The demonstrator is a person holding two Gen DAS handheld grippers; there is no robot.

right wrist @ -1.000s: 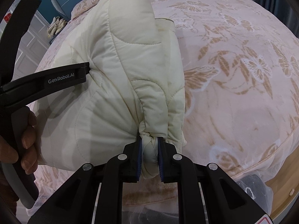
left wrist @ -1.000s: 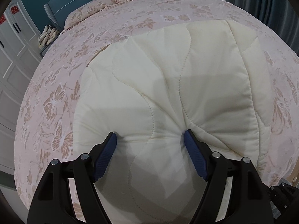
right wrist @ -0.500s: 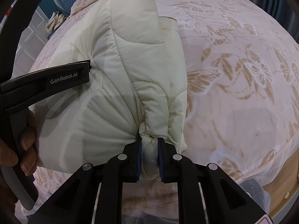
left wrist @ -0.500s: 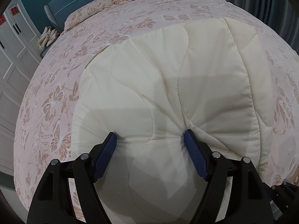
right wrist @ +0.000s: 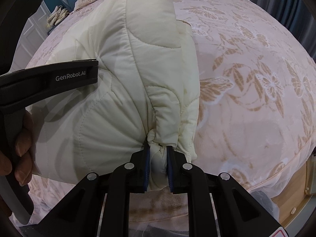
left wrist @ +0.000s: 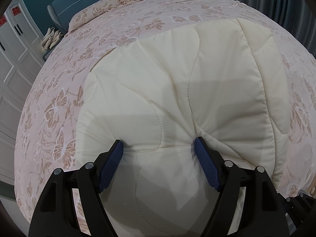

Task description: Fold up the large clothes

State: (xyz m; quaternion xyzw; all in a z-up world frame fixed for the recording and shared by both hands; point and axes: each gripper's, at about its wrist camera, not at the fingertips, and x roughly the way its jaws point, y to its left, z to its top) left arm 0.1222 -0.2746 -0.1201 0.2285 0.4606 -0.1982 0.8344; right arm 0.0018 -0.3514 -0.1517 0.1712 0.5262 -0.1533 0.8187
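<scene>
A puffy cream quilted jacket (left wrist: 177, 90), matte, soft and stitched in wavy seams, lies on a bed (left wrist: 59, 106) whose pink cover carries tan butterfly and leaf prints. The left gripper (left wrist: 159, 148) has its blue ribbed fingers (left wrist: 206, 165) spread wide, pressing into the padding so that a bulging fold of the jacket sits between them. The right gripper (right wrist: 158, 152) is clamped tight on a bunched, wrinkled edge of the jacket (right wrist: 138, 69), which rises in thick folds beyond its fingertips, beside the left gripper's black body (right wrist: 51, 79)
</scene>
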